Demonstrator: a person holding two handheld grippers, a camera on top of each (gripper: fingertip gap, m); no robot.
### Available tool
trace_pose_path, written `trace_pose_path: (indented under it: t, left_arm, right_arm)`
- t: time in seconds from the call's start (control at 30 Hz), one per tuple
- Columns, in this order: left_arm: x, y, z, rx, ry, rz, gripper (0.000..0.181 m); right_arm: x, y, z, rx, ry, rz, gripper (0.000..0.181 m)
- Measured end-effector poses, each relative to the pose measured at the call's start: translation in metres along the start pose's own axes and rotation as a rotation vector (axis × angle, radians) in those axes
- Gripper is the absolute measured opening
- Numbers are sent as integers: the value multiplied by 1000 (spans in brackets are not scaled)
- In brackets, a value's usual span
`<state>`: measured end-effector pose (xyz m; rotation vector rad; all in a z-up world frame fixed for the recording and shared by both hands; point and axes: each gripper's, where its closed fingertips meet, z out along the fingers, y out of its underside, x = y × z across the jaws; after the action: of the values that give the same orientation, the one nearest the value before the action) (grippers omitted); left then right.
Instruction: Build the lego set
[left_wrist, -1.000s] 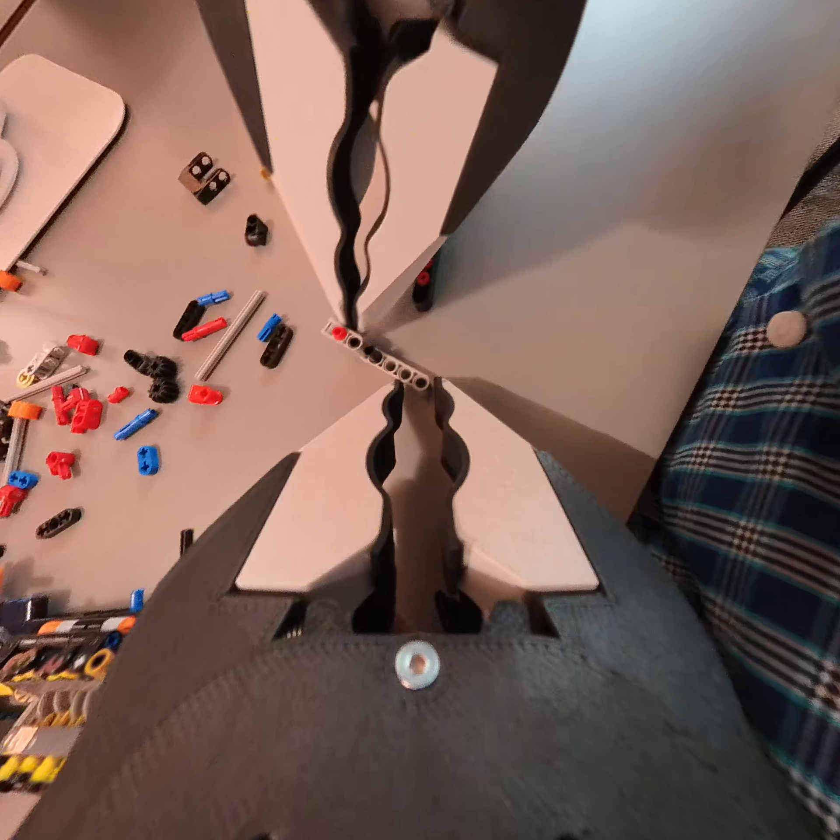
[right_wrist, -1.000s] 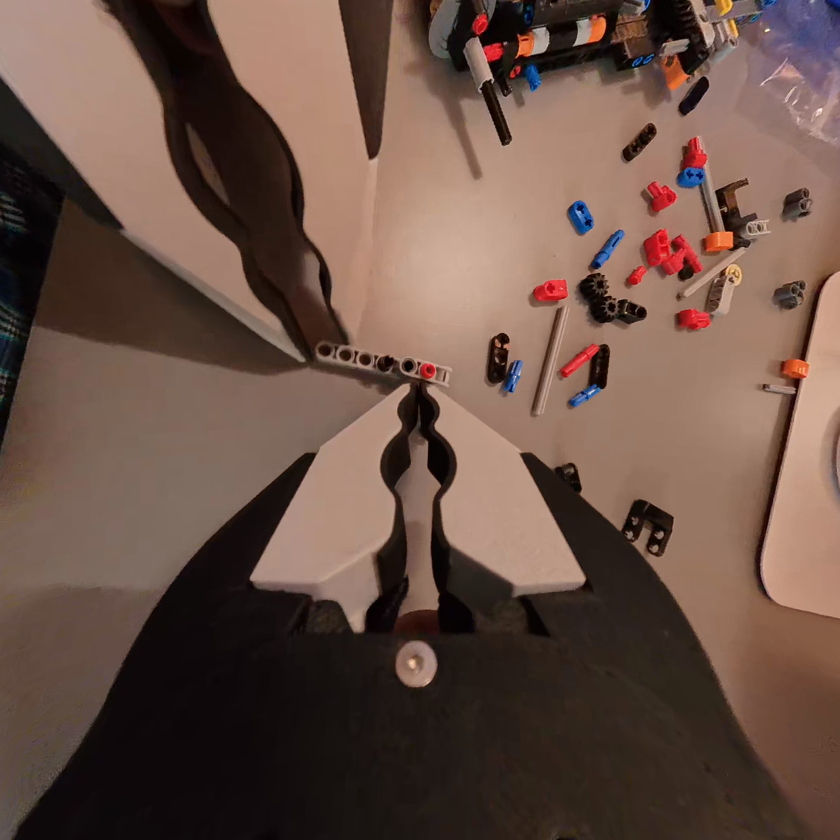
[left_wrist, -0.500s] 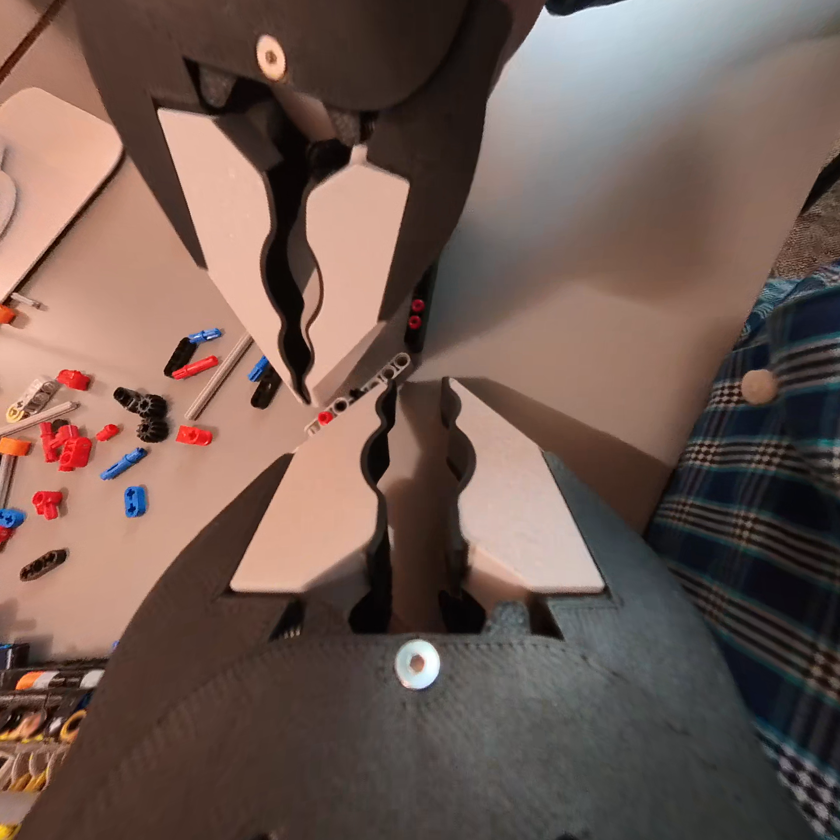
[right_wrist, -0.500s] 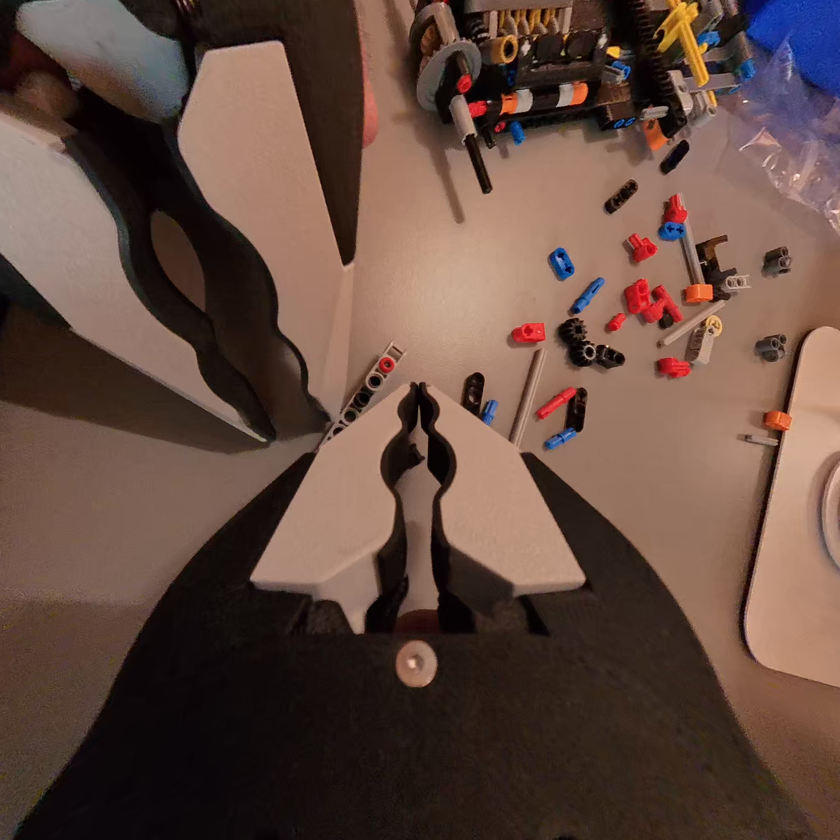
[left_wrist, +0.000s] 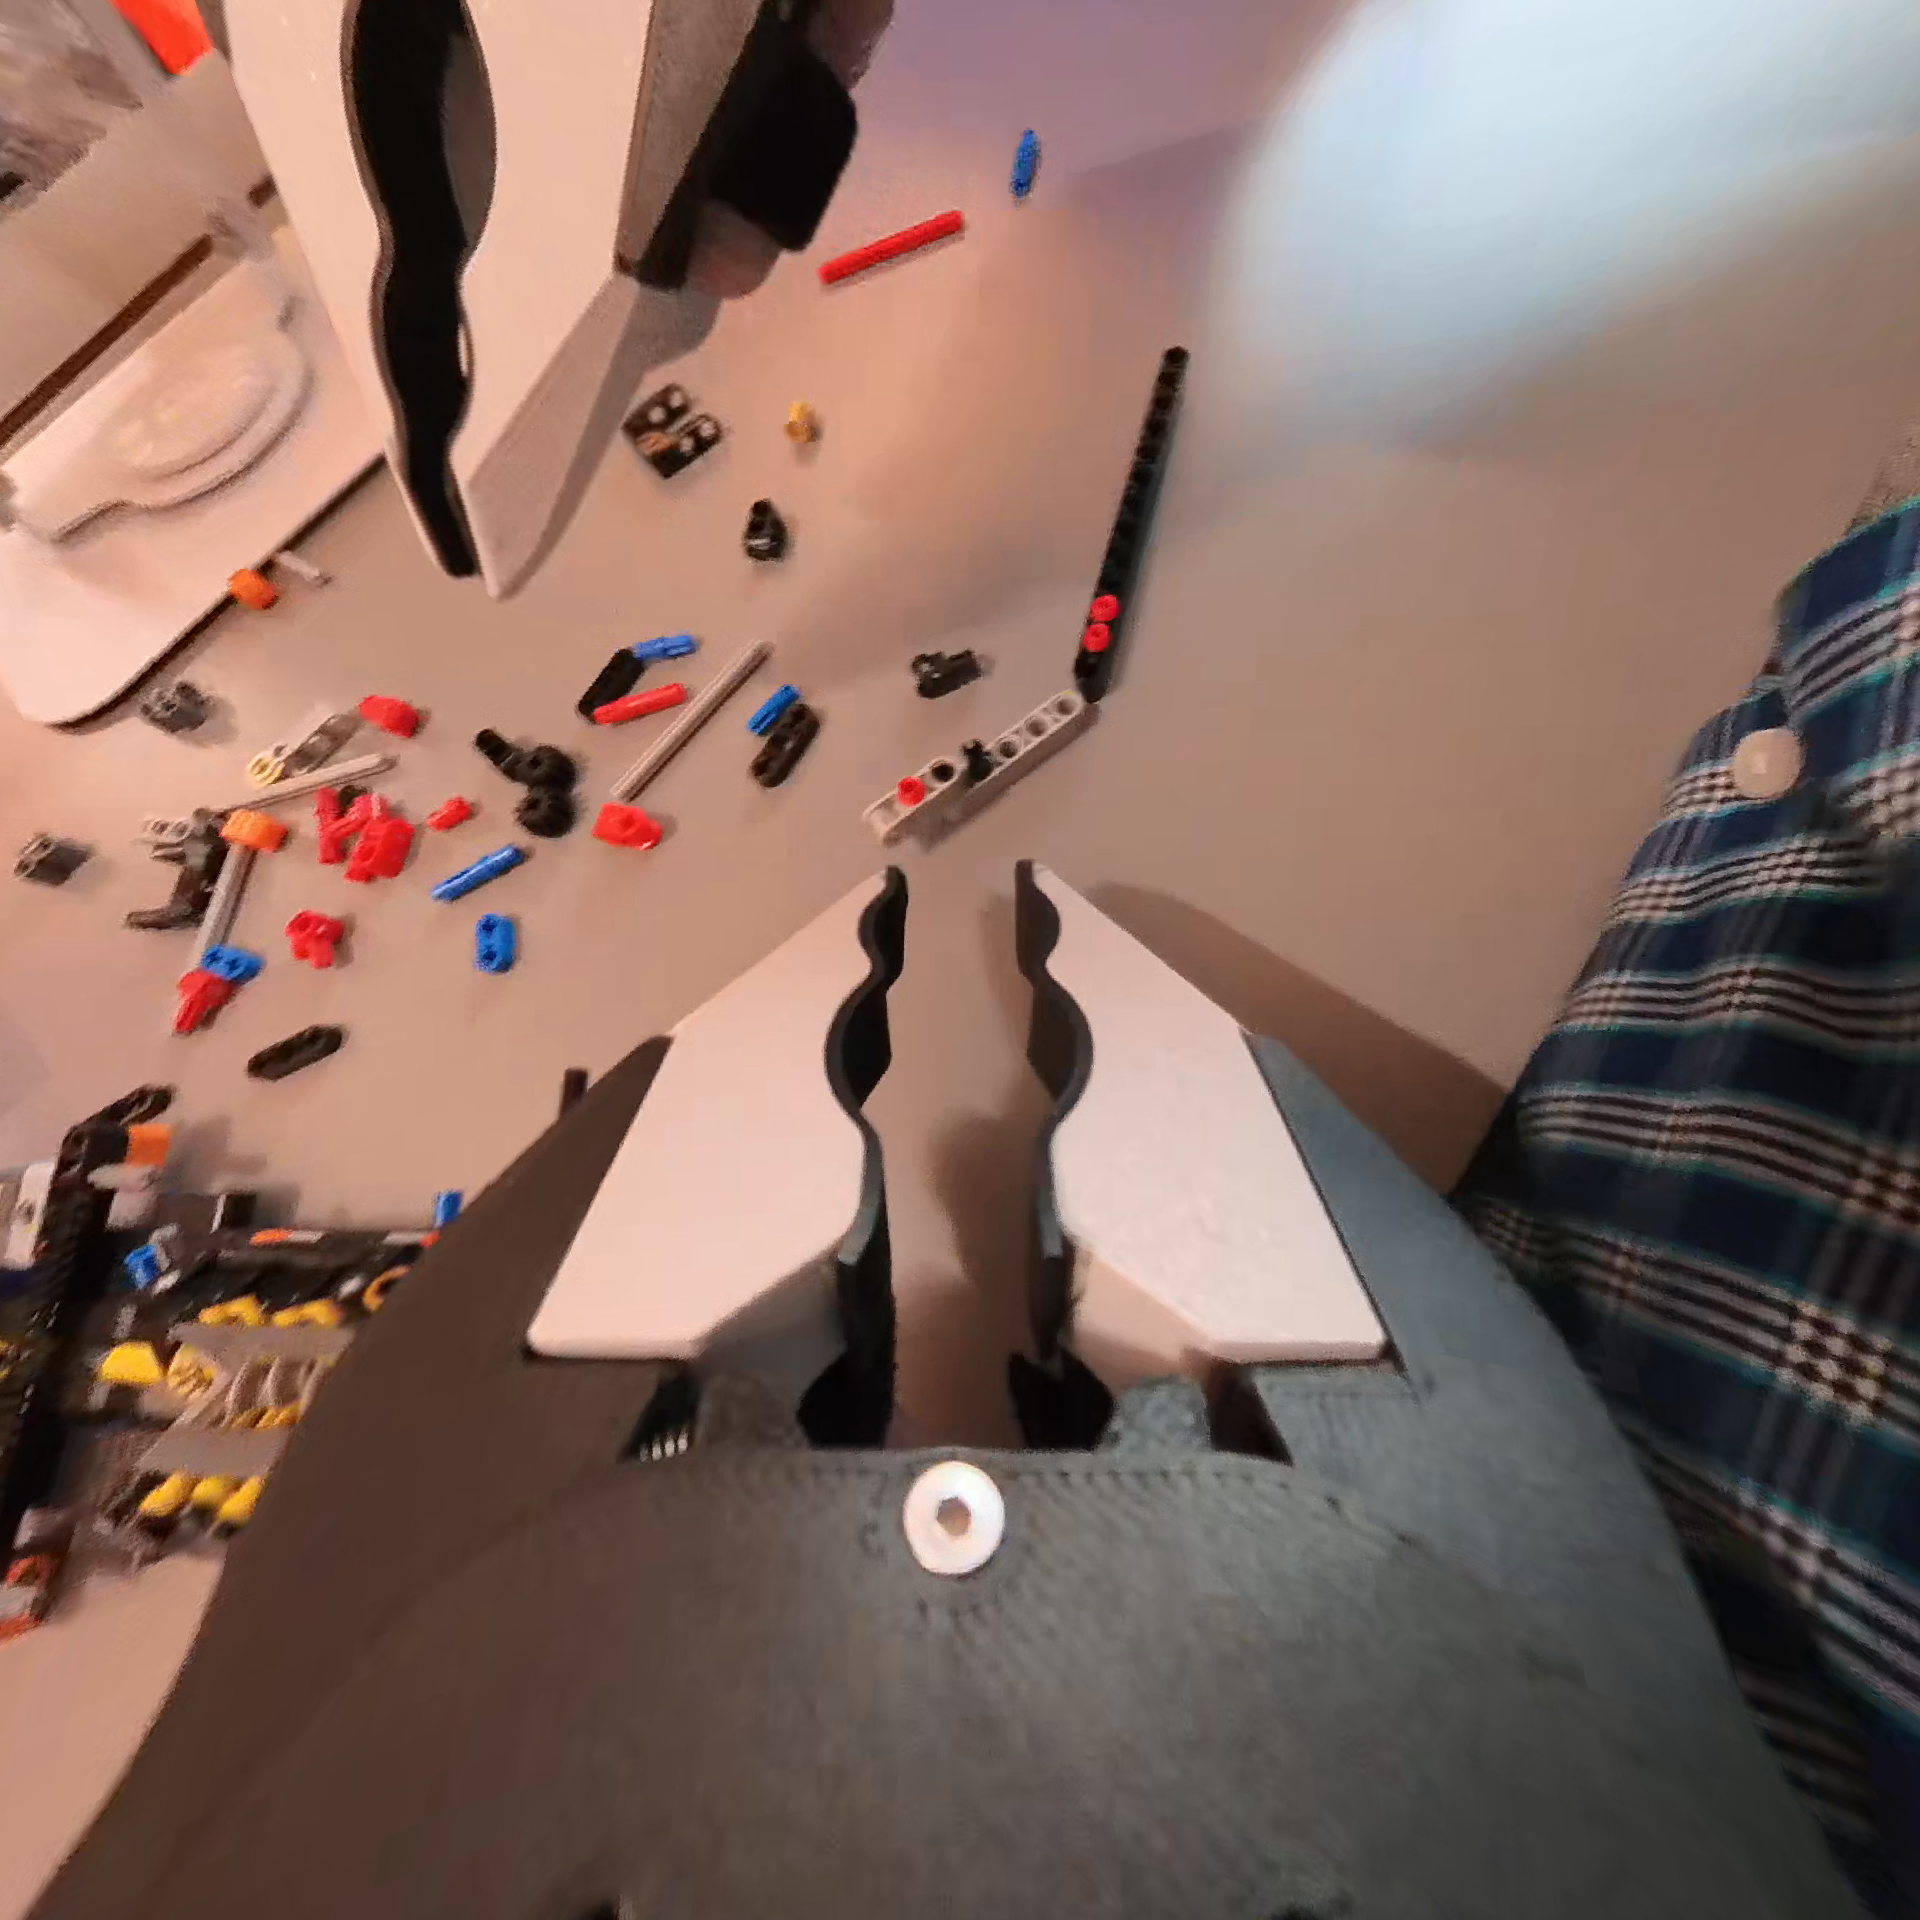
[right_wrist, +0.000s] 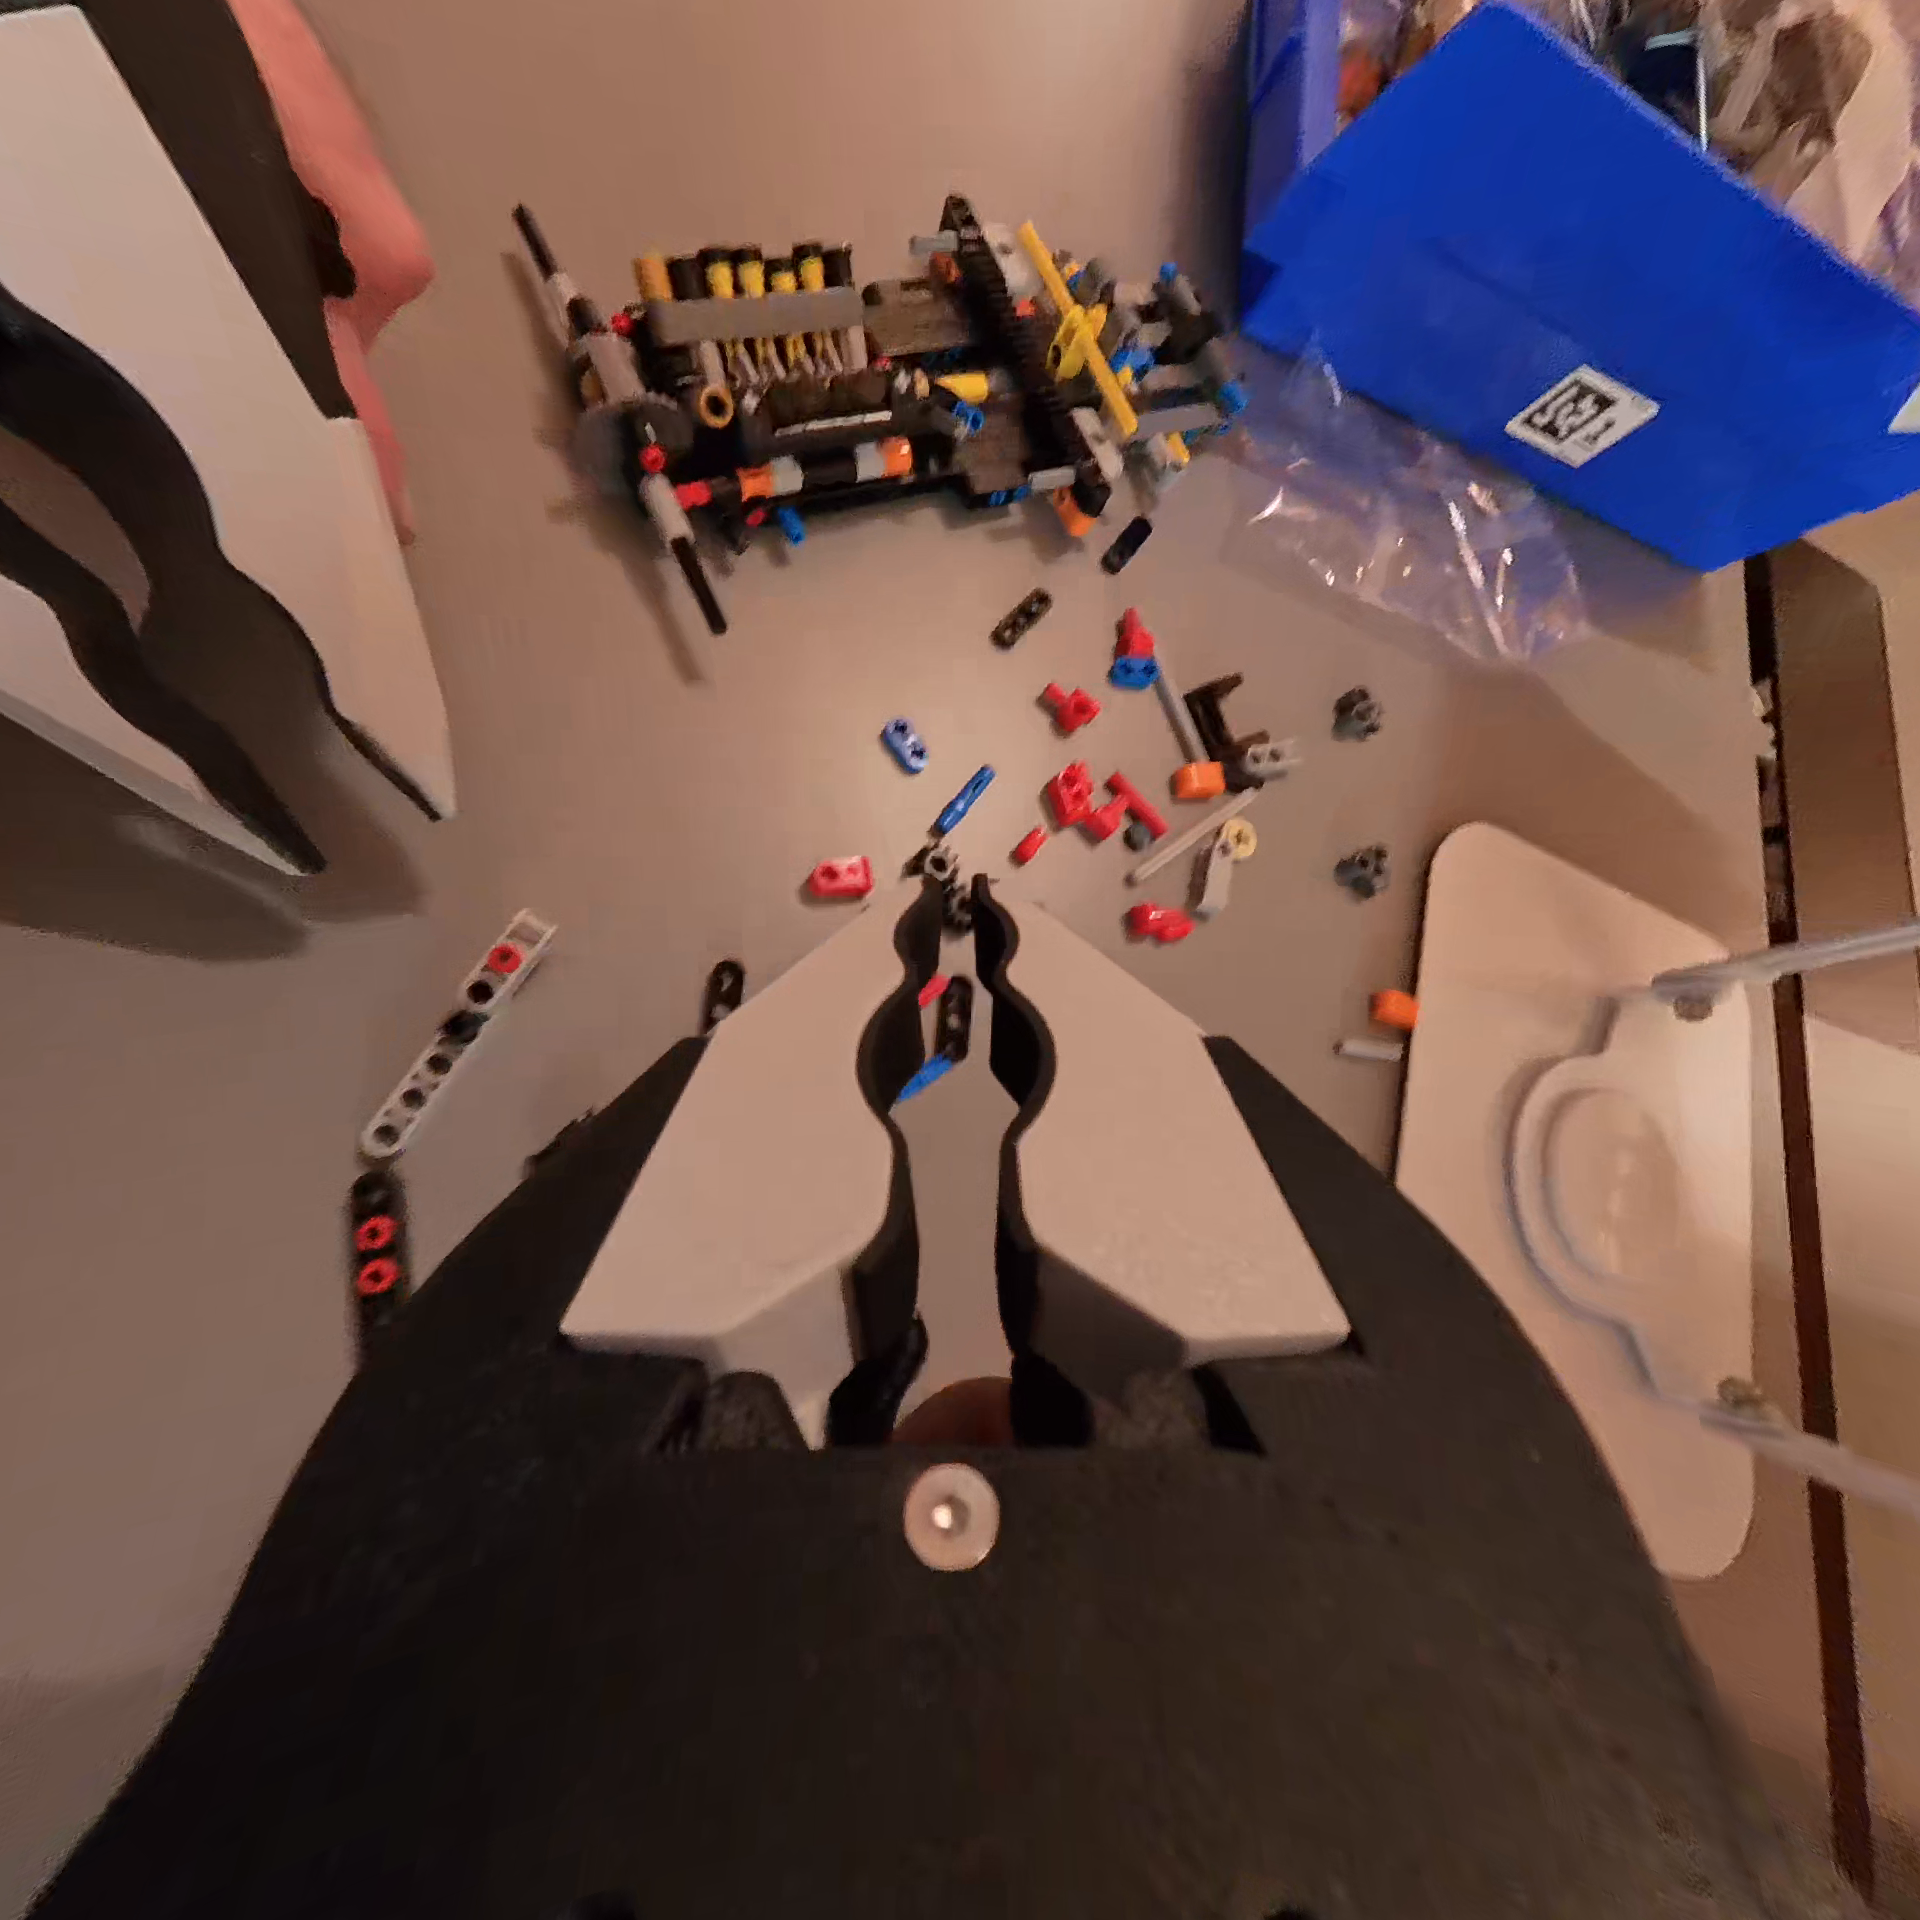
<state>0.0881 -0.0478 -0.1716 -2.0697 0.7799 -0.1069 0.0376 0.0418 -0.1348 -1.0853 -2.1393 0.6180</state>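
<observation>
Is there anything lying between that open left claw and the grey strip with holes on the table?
No. In the left wrist view only bare table separates the left gripper from the grey beam, which lies just beyond its open fingertips.

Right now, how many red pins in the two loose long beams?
3: one near the end of the grey beam, two adjacent in the black beam beside it. Undersides hidden.

1. One grey holed beam (left_wrist: 982, 767), lying flat on the table.
2. One long black beam (left_wrist: 1132, 530), carrying two red pins.
3. One large part-built model (right_wrist: 904, 364).
4. One blue bin (right_wrist: 1579, 281).
5. One clear plastic bag (right_wrist: 1413, 520).
6. Two orange pieces (right_wrist: 1197, 779) among the loose parts.
7. Two grippers.
</observation>
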Motion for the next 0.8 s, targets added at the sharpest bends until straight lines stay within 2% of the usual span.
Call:
trace_pose_path:
  t: [0.17,0.3,0.53,0.8]
  left_arm:
    - [-11,11,-7,-8,-37,-31,15]
    - [-18,16,-9,-11,-53,-29,14]
    - [-24,19,-11,-1,-49,-52,13]
    - [-25,21,-11,-11,-46,-56,13]
  right_arm:
    - [24,-11,18,3,-14,-8,4]
    - [37,-7,19,-23,4,-10,5]
    - [43,23,-8,-94,55,33,7]
    - [18,62,-42,-159,74,134,9]
